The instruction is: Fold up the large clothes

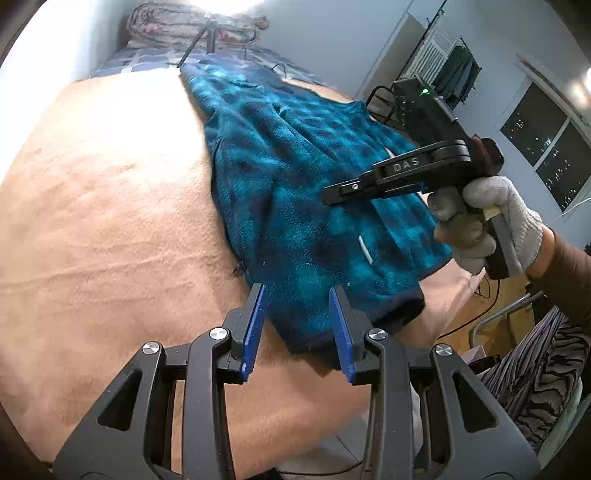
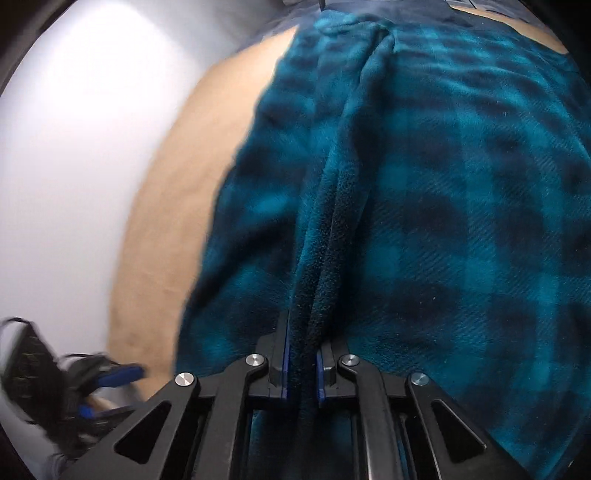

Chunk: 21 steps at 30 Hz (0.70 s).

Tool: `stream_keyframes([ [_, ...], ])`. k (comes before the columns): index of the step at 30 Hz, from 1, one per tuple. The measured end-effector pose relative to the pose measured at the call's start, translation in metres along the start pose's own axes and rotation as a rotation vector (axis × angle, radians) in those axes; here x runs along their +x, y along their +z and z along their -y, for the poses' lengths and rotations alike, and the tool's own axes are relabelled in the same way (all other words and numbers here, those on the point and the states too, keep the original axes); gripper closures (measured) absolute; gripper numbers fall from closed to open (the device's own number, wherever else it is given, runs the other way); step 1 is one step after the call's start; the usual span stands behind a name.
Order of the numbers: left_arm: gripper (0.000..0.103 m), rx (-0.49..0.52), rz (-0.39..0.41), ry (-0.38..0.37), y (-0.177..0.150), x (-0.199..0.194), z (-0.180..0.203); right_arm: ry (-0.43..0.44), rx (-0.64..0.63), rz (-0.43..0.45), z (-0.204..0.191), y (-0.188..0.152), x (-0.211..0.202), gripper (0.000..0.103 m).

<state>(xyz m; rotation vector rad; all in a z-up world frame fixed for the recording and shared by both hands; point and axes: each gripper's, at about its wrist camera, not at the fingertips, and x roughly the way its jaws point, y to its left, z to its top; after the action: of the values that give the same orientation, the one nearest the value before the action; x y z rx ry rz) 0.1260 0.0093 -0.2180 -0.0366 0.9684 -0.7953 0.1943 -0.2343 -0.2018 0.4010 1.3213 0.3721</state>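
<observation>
- We see a blue-and-black checked fleece garment [image 1: 295,177] lying stretched out on a tan blanket [image 1: 110,206] that covers a bed.
- The garment runs from near the far end of the bed down to the near edge, where its dark hem [image 1: 388,314] lies close to the blanket's edge.
- Our left gripper [image 1: 301,295] hovers at that near end with its blue-padded fingers [image 1: 255,325] parted to a moderate gap.
- The near corner of the garment shows between those fingers, but the pads do not press on it; the left pad sits just at the garment's side edge.
- Our right gripper [image 2: 303,354] is pinched nearly closed on a raised fold of the fleece [image 2: 325,258], which runs as a ridge straight out from between the pads.
- In the left wrist view the right gripper appears from the side above the garment's right part, carried by a hand [image 1: 491,221] in a pale knitted glove with a brown sleeve behind it.
- In the right wrist view the left gripper shows blurred in the lower left corner, well apart from the pinched fold.
- Beyond the garment, at the far end of the bed, stand a small tripod [image 1: 201,40] and a rolled flowered quilt [image 1: 177,22].
- A dark window [image 1: 543,147] is on the right wall.
</observation>
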Motion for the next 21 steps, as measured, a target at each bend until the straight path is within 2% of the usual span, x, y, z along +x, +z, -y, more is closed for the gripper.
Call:
stream_keyframes([
  [2, 0.068, 0.013, 0.013, -0.011, 0.005, 0.003, 0.004, -0.035, -0.037, -0.002, 0.0, -0.004, -0.009, 0.092],
  [3, 0.068, 0.014, 0.015, -0.012, 0.007, 0.006, 0.005, -0.068, -0.07, -0.027, 0.0, -0.005, -0.006, 0.088],
  [4, 0.068, 0.011, 0.009, -0.02, 0.01, 0.011, 0.005, -0.109, -0.094, -0.07, 0.0, -0.004, -0.001, 0.078],
  [5, 0.068, 0.008, 0.0, -0.031, 0.011, 0.017, 0.006, -0.119, -0.109, -0.086, 0.0, -0.006, 0.0, 0.072],
  [6, 0.068, 0.011, -0.008, -0.036, 0.012, 0.022, 0.007, -0.12, -0.128, -0.082, -0.001, -0.005, -0.002, 0.072],
  [11, 0.068, 0.082, -0.035, -0.035, 0.009, 0.038, 0.025, -0.098, -0.154, 0.059, 0.002, 0.026, -0.034, 0.048],
  [14, 0.068, 0.111, -0.035, -0.022, 0.009, 0.046, 0.034, -0.11, -0.151, 0.167, 0.011, 0.066, -0.048, 0.035],
  [19, 0.068, 0.179, -0.023, -0.006, 0.01, 0.057, 0.054, -0.047, -0.021, 0.288, 0.037, 0.151, -0.044, 0.033],
  [21, 0.068, 0.203, -0.02, -0.007, 0.011, 0.062, 0.064, -0.04, 0.025, 0.312, 0.047, 0.182, -0.028, 0.033],
])
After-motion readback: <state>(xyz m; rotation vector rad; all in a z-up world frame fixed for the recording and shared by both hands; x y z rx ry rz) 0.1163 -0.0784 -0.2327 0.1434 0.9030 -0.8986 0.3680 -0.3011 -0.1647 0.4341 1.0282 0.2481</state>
